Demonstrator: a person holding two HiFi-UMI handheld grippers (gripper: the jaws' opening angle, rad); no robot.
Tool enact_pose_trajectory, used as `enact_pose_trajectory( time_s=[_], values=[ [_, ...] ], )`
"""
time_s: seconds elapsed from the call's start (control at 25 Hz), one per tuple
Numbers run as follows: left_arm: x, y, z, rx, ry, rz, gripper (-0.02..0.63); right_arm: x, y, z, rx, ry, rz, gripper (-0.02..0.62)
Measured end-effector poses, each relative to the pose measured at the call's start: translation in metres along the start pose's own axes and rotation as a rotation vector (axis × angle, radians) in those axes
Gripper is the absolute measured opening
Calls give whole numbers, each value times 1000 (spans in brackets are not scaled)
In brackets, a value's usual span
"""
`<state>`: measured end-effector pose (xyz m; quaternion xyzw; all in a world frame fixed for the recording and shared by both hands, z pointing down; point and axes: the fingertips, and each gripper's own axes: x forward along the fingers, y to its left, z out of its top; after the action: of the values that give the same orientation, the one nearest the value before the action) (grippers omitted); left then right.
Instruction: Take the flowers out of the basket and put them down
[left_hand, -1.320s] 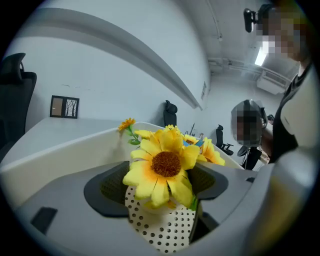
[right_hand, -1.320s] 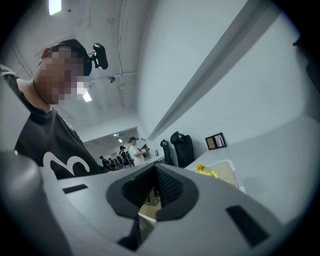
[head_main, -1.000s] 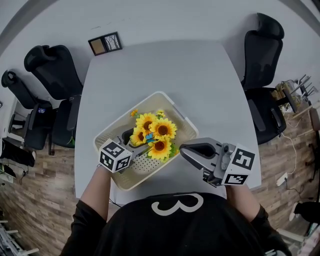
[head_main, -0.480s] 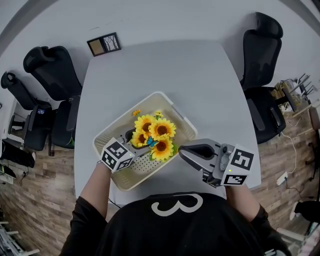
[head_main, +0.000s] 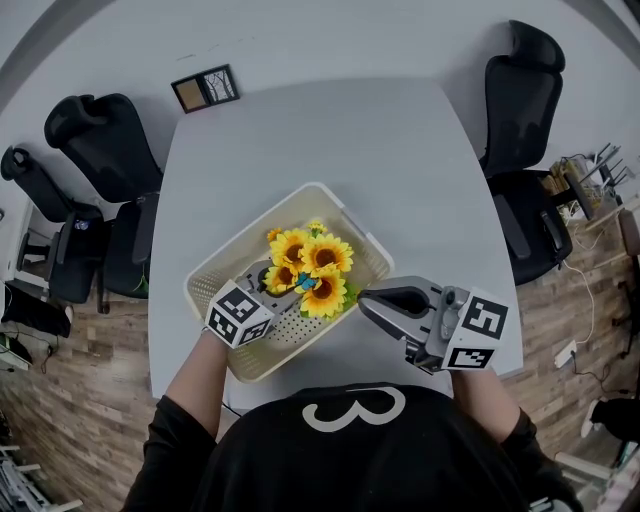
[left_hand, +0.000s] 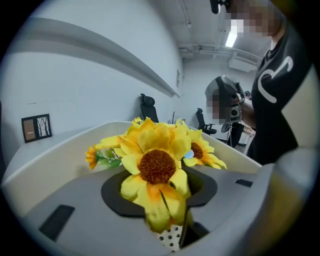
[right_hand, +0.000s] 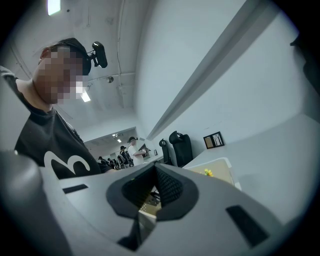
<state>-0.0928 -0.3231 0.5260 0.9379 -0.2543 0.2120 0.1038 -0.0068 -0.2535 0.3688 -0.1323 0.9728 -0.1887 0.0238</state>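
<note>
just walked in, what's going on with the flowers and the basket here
A person works at a white table with a gripper in each hand. The left gripper is down in the cream basket, its jaws closing around the sunflowers, which are not yet lifted out. The right gripper hangs just outside the basket's near right edge, shut and empty.

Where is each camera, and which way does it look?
Head view: on the person's head, steeply down at table, basket, flowers; forearms, left gripper, right gripper show.
Left gripper view: on that gripper, along its closing jaws, flowers between them; shirt shows.
Right gripper view: on that gripper, along its shut jaws toward the basket; shirt shows.
Head and left gripper views share the flowers.
</note>
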Motion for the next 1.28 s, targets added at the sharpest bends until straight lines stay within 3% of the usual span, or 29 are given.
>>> enact_pose_trajectory(
  time_s=[0.24,1.28],
  values=[
    [1,2,1,-22,-8,11,140,-1,0,-2,2,1,-1,8],
    [-7,8,12,-43,-41,41,124,-4,1,2,11,-4,-40,8]
  ],
)
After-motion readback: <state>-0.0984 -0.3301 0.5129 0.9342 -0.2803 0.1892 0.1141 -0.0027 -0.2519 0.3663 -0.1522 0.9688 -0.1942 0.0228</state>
